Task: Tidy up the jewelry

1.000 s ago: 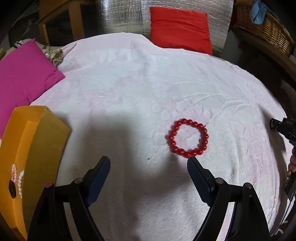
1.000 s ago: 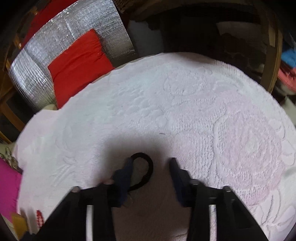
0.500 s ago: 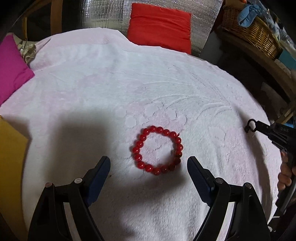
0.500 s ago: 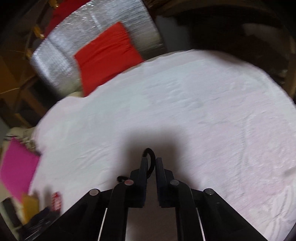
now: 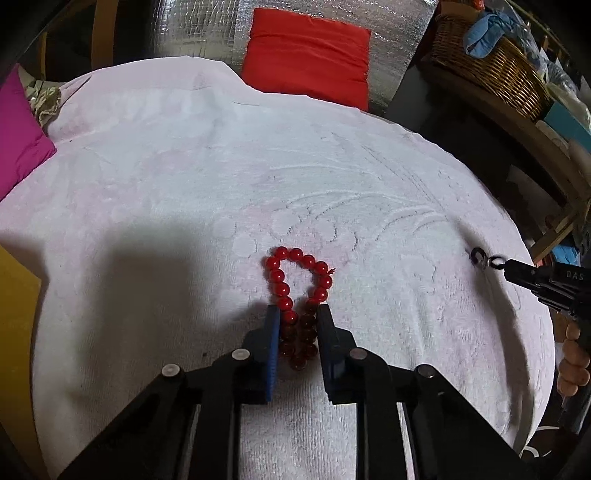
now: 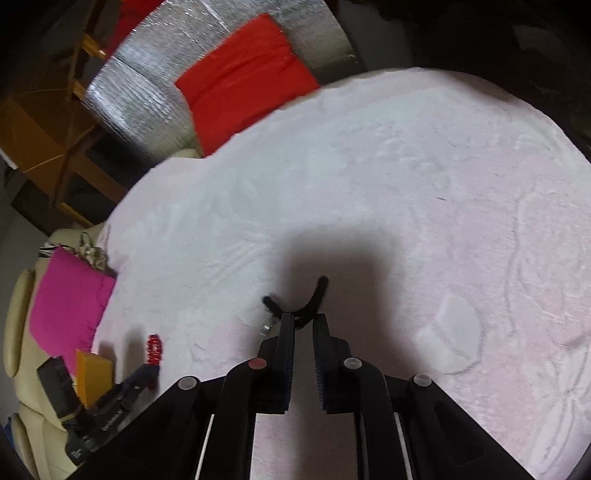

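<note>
At the far left edge of the left wrist view a yellow box [image 5: 14, 332] shows partly, resting on the left side of the pale pink embossed towel [image 5: 258, 166] that covers the surface; a magenta cushion [image 5: 18, 136] lies just past the towel's upper left edge. Near the middle of the towel's near half, the left gripper [image 5: 295, 314] has its jaws drawn in against the red bead bracelet [image 5: 295, 284], pinching the near part of the loop flat between the blue pads while the far part bulges out in an open loop on the cloth. A red cushion [image 5: 310, 55] leans against a silver quilted backrest [image 5: 207, 26] beyond the towel's far edge, and a wicker basket [image 5: 491, 70] sits on a shelf to the upper right. Towards the towel's right edge, the right gripper [image 6: 303, 320] has its jaws closed on a black cord-like piece [image 6: 314, 299], its two ends curving up and outward past the fingertips, with a small silver bit [image 6: 265, 328] showing beside the left finger. Whether the cord touches the towel cannot be told.
</note>
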Action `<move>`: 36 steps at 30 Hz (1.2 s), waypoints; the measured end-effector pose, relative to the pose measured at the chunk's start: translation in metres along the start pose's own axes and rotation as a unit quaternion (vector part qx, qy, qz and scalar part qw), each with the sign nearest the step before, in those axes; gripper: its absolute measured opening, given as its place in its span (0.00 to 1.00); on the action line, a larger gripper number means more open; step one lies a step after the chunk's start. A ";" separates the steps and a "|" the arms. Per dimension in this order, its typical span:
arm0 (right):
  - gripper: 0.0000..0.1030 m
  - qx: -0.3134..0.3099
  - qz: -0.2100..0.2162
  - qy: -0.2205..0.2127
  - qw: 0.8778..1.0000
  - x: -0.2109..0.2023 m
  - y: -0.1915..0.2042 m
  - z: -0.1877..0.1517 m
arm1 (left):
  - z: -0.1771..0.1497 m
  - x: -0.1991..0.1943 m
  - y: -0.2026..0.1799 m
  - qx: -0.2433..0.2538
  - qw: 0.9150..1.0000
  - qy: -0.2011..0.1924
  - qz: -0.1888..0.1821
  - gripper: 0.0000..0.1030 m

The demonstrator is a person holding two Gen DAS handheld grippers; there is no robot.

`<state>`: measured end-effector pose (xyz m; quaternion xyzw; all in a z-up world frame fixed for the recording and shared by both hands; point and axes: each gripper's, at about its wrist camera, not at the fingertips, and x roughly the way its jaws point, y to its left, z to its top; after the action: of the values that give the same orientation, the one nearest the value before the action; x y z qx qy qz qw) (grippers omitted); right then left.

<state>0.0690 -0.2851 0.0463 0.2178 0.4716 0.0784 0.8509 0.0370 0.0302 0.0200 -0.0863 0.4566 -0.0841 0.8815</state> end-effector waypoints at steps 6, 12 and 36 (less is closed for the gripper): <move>0.29 0.048 -0.011 -0.013 0.999 -0.003 -0.021 0.009 | 0.001 -0.003 -0.001 0.002 1.000 -0.001 -0.011 0.19; 0.29 0.062 -0.022 -0.011 0.998 0.003 -0.027 0.012 | 0.000 -0.007 -0.010 0.019 0.999 -0.001 -0.028 0.12; 0.14 -0.025 0.006 -0.003 1.000 0.019 0.036 -0.010 | 0.000 -0.011 -0.007 -0.011 0.999 0.003 -0.043 0.62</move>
<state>0.0731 -0.2436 0.0433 0.1996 0.4656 0.0948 0.8570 0.0300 0.0264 0.0304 -0.1159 0.4558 -0.1173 0.8747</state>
